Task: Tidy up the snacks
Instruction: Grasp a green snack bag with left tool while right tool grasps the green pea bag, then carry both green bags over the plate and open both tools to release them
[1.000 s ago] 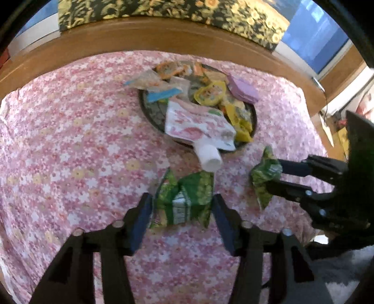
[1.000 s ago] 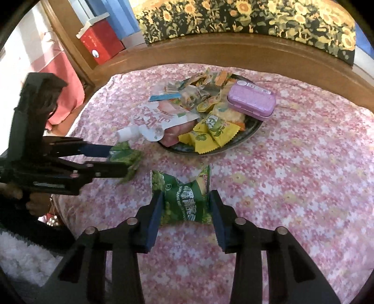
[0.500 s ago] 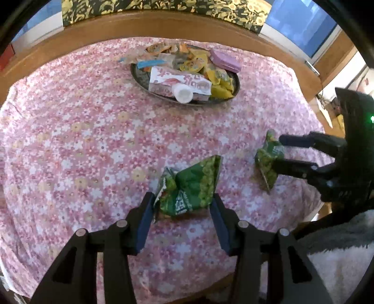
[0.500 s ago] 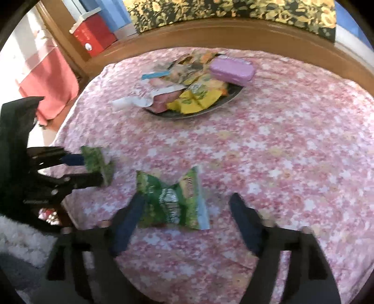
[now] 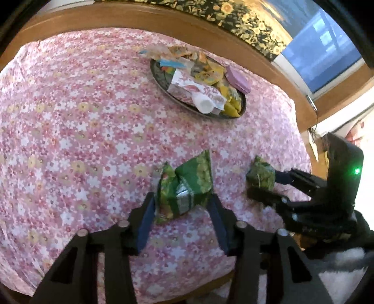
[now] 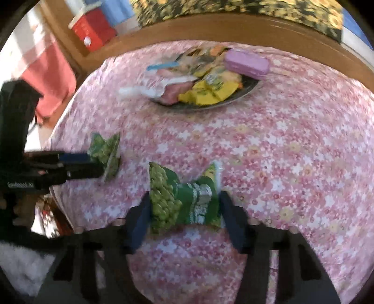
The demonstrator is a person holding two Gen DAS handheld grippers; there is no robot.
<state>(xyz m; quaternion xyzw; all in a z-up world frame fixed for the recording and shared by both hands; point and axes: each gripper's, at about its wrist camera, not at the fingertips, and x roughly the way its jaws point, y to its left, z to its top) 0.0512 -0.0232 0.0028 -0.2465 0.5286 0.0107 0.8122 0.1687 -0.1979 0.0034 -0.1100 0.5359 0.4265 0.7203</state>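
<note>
Two green snack packets are off the plate, one at each gripper. In the left wrist view, a crumpled green packet (image 5: 184, 189) sits squeezed between the pads of my left gripper (image 5: 182, 198), whose jaws are closing. The right wrist view shows a green pea packet (image 6: 184, 203) spanning my right gripper (image 6: 184, 198). The right jaws are closing, and their pads touch both ends of the packet. Each gripper also shows from the side in the other view: right gripper (image 5: 261, 184), left gripper (image 6: 97, 163). The dark plate (image 5: 161, 86) at the far side holds several snacks.
On the plate lie a purple case (image 5: 238, 79), a white-capped pouch (image 5: 196, 91) and yellow packets (image 6: 205, 93). A pink floral cloth (image 5: 81, 128) covers the round table; its near edge is just below both grippers. A wooden ledge (image 5: 163, 21) and a red box (image 6: 93, 30) lie beyond.
My left gripper pulled back from the plate with its packet and squeezed it tighter. My right gripper opened wide, left its packet on the cloth, then closed round it again.
</note>
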